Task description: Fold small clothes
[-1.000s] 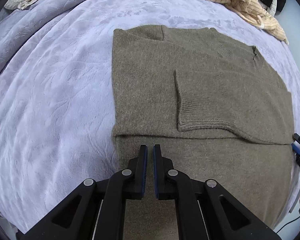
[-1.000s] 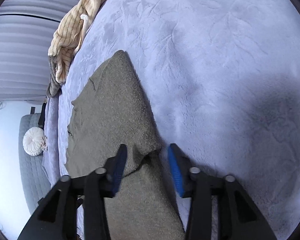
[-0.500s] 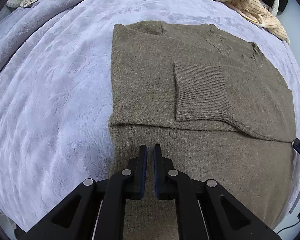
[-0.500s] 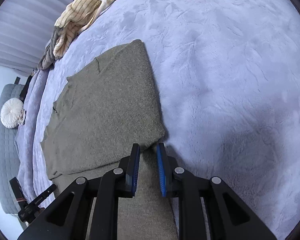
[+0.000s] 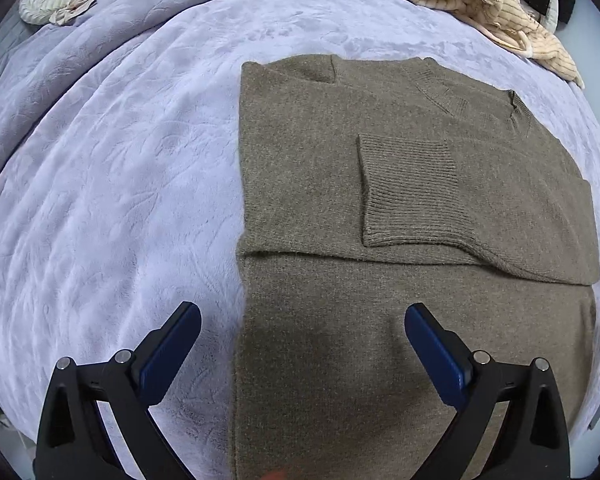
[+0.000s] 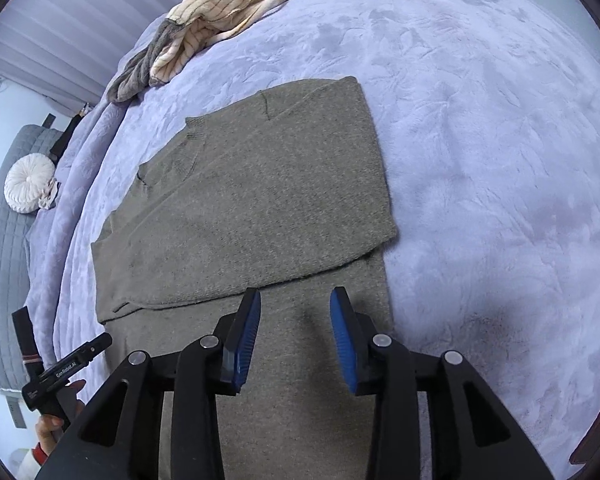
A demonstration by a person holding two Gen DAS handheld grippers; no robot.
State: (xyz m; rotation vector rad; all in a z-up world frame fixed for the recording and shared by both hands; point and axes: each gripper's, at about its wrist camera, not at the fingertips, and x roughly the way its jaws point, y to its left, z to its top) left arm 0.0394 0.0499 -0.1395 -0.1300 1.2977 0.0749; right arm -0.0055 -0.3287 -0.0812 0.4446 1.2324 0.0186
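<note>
An olive-brown knit sweater (image 5: 400, 184) lies flat on the lavender blanket, both sleeves folded across its body, a ribbed cuff (image 5: 408, 188) on top. It also shows in the right wrist view (image 6: 252, 208). My left gripper (image 5: 302, 338) is wide open and empty above the sweater's lower left part, straddling its left edge. My right gripper (image 6: 295, 330) is open and empty over the sweater's lower right part, just below the folded sleeve's edge.
The lavender blanket (image 5: 112, 184) covers the bed around the sweater. A cream striped garment and a grey one are piled at the far edge (image 5: 500, 12) (image 6: 236, 12). A round white cushion (image 6: 28, 188) lies on the grey bed beyond. The other gripper's tip (image 6: 66, 372) shows at lower left.
Both grippers have opened: the left from shut to wide open, the right after closing near the sleeve's corner. Both views have pulled back slightly. The sleeve now lies flat.
</note>
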